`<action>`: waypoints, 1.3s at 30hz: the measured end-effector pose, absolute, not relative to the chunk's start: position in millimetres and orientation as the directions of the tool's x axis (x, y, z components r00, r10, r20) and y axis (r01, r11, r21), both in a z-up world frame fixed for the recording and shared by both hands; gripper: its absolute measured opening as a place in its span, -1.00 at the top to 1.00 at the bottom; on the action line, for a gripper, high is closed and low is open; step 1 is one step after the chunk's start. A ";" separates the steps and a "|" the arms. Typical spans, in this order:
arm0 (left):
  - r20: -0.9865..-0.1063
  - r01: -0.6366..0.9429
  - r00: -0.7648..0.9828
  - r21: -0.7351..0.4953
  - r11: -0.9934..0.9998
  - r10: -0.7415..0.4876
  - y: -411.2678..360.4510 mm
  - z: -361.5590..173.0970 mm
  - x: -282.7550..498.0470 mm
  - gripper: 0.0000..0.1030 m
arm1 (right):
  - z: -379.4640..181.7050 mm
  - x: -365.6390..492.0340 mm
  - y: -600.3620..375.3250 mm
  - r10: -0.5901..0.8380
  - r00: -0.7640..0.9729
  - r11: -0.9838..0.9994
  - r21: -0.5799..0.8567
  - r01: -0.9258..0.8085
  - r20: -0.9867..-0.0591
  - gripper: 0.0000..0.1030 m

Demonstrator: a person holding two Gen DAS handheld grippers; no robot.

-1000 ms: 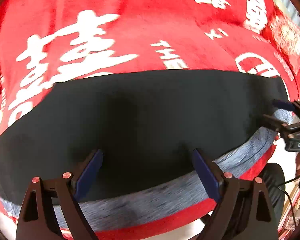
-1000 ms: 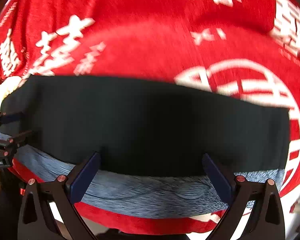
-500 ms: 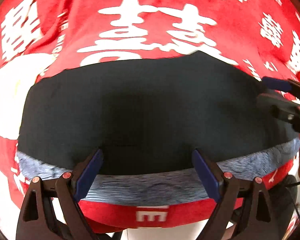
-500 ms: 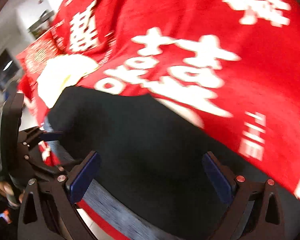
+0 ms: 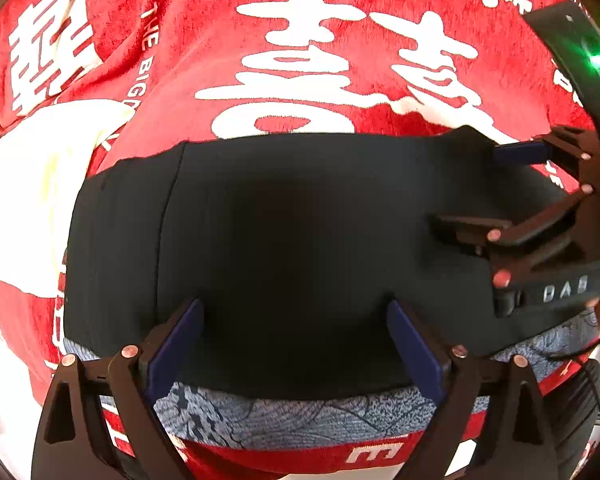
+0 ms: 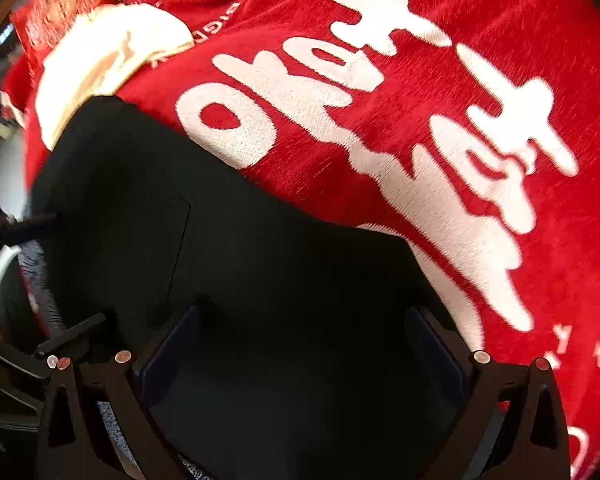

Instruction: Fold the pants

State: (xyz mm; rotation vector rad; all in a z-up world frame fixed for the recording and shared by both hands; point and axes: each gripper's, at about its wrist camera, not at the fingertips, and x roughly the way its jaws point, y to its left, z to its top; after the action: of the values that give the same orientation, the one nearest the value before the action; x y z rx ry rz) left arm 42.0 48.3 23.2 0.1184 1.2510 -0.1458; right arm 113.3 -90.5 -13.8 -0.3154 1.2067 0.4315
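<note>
The black pants point(image 5: 292, 232) lie folded into a wide band on the red blanket point(image 5: 340, 40), with a blue-grey patterned waistband point(image 5: 300, 416) along the near edge. My left gripper point(image 5: 296, 344) is open, its jaws spread just above the near edge of the pants. My right gripper point(image 5: 496, 188) shows at the right end of the pants, open. In the right wrist view the pants point(image 6: 260, 280) fill the lower frame and my right gripper point(image 6: 300, 348) is open over them. The left gripper's fingers point(image 6: 40, 220) show at the far left.
The red blanket point(image 6: 420, 120) with white lettering covers the whole surface. A cream-white patch of the blanket point(image 5: 28, 184) lies left of the pants. The surface's near edge runs just below the waistband.
Both grippers have moved left along the pants and closer together. The right gripper has swung round and now sits near the pants' right end. Both stay open.
</note>
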 end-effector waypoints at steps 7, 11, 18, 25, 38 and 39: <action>-0.947 0.175 0.317 0.018 0.984 -0.039 63.6 30.2 42.5 -0.84 | -5.6 107.4 -64.0 0.204 0.332 0.838 -0.012 -0.546 -0.921 -0.98; -0.948 0.180 0.308 -0.028 0.983 -0.083 72.0 32.4 44.9 -0.84 | -19.0 130.2 -96.5 0.115 0.350 0.921 -0.033 -0.389 -0.930 -0.98; -0.930 0.173 0.324 -0.123 0.977 -0.174 15.7 44.8 80.5 -0.84 | 8.9 83.6 -164.5 0.087 0.418 0.963 -0.031 -0.267 -0.904 -0.98; -0.950 0.256 0.245 -0.127 0.958 -0.191 -86.5 14.7 99.8 -0.84 | 13.8 23.1 -203.5 0.084 0.456 0.991 0.026 -0.133 -0.886 -0.98; -0.927 0.163 0.375 0.045 0.986 -0.020 45.2 23.0 100.2 -0.80 | 2.1 4.1 -191.7 0.167 0.443 0.982 0.108 -0.157 -0.881 -0.98; -0.937 0.133 0.348 0.012 0.991 -0.035 62.0 19.4 107.4 -0.80 | 2.8 4.1 -188.8 0.173 0.444 0.980 0.111 -0.162 -0.879 -0.98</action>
State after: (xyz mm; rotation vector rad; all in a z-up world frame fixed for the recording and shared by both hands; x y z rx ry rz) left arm 107.4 62.0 19.4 0.0915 1.2105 -0.1095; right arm 4.1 -188.8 2.8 0.0112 1.0911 0.2082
